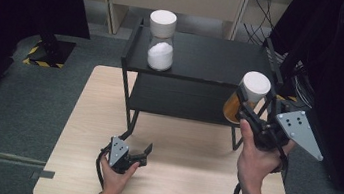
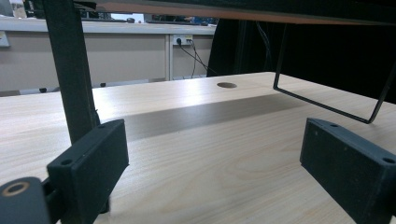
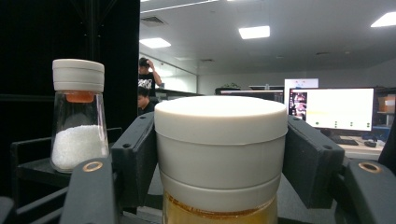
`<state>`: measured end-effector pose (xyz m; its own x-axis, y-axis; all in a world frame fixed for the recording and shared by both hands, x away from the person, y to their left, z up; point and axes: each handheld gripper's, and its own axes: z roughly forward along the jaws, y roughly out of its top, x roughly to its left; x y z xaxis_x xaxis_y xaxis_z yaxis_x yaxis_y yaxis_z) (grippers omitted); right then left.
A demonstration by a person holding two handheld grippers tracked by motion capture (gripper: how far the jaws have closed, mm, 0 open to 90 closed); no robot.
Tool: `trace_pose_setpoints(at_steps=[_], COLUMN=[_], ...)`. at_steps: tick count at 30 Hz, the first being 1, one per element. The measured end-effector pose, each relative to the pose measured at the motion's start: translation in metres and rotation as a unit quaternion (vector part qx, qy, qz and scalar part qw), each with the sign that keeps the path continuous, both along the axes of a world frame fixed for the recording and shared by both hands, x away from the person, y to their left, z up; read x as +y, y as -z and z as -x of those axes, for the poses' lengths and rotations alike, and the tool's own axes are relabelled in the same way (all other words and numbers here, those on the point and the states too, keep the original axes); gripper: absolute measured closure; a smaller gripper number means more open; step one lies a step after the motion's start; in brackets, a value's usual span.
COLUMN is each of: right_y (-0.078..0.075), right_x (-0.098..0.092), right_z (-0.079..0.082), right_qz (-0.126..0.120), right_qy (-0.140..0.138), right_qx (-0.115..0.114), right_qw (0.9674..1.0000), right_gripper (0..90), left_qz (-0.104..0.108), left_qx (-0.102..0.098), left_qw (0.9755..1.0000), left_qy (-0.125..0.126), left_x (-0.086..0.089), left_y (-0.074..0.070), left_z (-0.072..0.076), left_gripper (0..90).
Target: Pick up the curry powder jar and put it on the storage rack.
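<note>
A glass jar with a white lid and amber contents (image 1: 253, 90) hangs at the right end of a black two-tier shelf (image 1: 205, 56), lifted off the table. My right gripper (image 1: 248, 107) is shut on it, and in the right gripper view both jaws press the sides of the jar's white lid (image 3: 220, 135). A second jar with a white lid and white granules (image 1: 161, 42) stands upright on the shelf's top left; this white-granule jar (image 3: 78, 116) also appears at the left of that view. My left gripper (image 1: 141, 154) rests low over the wooden table (image 1: 174, 178), open with nothing between its jaws (image 2: 215, 168).
The shelf's front-left leg (image 2: 70, 70) stands just beside my left gripper's left jaw. A thin wire foot of the shelf (image 2: 327, 105) crosses the table farther off. A round hole (image 2: 226, 85) is in the tabletop. Dark curtains flank the table.
</note>
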<state>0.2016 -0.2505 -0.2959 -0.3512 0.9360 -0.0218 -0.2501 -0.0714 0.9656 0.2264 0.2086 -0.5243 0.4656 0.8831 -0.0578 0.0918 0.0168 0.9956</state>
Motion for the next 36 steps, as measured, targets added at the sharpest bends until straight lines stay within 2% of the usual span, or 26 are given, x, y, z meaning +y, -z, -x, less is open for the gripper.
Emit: trace_pose_setpoints(at_steps=[9, 24, 36], right_y=[-0.013, -0.037, -0.051], right_x=[0.002, 0.005, 0.006], right_z=[-0.003, -0.009, -0.019], right_qz=[-0.002, 0.010, 0.019], right_qy=[-0.001, 0.007, 0.018], right_qx=[-0.004, -0.016, -0.009], right_qw=[1.0000, 0.9998, 0.9996], right_gripper=[33.9, 33.9, 33.9], left_qz=[0.001, 0.002, 0.003], left_qx=[0.000, 0.001, 0.002], left_qw=[1.0000, 1.0000, 1.0000], left_qy=[0.000, 0.000, 0.000], left_x=[0.000, 0.000, 0.000], left_y=[0.000, 0.000, 0.000], left_z=[0.000, 0.000, -0.001], left_gripper=[6.9, 6.9, 6.9])
